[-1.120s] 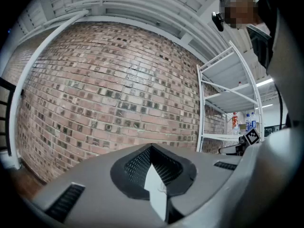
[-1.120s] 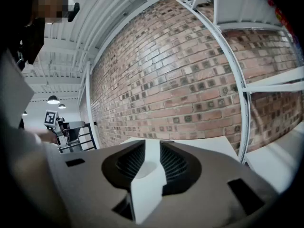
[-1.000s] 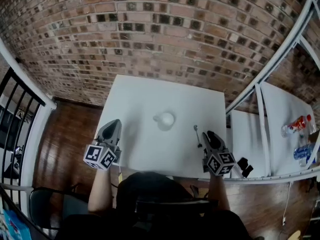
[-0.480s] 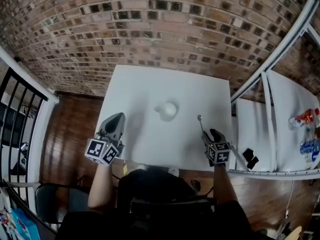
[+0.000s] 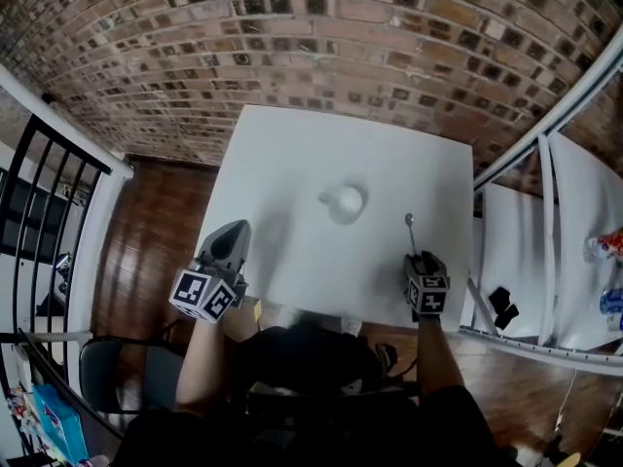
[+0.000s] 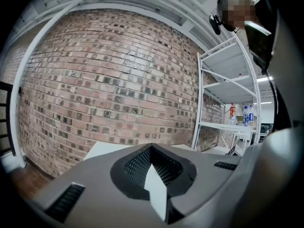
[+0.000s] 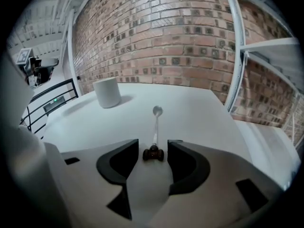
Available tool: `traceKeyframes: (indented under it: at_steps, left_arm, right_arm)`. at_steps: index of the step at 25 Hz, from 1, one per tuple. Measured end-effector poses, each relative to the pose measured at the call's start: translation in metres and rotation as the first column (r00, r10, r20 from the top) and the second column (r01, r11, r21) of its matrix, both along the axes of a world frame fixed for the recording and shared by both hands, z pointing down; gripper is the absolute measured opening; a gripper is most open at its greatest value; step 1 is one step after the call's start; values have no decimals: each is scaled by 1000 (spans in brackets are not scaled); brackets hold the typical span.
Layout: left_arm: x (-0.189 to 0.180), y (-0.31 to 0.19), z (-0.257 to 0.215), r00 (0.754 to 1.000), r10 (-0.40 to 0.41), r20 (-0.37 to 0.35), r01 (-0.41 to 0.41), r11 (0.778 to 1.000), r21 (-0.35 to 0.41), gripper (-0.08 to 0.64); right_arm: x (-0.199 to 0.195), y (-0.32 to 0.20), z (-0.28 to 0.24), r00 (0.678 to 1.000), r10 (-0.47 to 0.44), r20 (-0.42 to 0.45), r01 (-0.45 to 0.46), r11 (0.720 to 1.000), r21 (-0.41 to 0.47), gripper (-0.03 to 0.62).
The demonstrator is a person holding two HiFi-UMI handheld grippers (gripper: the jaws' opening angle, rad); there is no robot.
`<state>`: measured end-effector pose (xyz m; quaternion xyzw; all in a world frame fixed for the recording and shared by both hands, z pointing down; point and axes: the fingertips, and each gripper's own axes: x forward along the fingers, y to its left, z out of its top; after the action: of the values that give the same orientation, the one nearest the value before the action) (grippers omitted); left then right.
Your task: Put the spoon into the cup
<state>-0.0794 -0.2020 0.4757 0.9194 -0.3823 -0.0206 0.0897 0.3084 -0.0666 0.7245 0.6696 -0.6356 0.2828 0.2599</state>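
A white cup point(image 5: 345, 202) stands near the middle of the white table point(image 5: 292, 154). To its right lies the metal spoon point(image 5: 412, 233), bowl pointing to the far side. My right gripper point(image 5: 419, 260) tilts down over the near end of the spoon. In the right gripper view the spoon point(image 7: 155, 126) runs away from me and its brown handle end sits between the jaws of the right gripper point(image 7: 153, 143), which are opening and do not touch it. The cup point(image 7: 107, 92) is ahead to the left. My left gripper point(image 5: 234, 230) hovers at the table's left side, shut and empty point(image 6: 153, 150).
A white metal shelf frame point(image 5: 545, 154) borders the table on the right, with bottles point(image 5: 608, 243) and a small black item point(image 5: 503, 307) on its surface. A black railing point(image 5: 39, 193) stands at the left. A brick wall point(image 5: 292, 37) rises behind the table.
My right gripper has come down and tipped forward over the spoon's near end. The left gripper has stayed at the table's left side.
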Motion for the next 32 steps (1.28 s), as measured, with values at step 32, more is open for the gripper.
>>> traceKeyframes:
  at_steps: [32]
  left_arm:
    - [-8, 6, -10, 999, 5, -44, -3, 999, 39, 3]
  right_arm:
    - [-5, -25, -74, 1000, 19, -13, -17, 986, 166, 126]
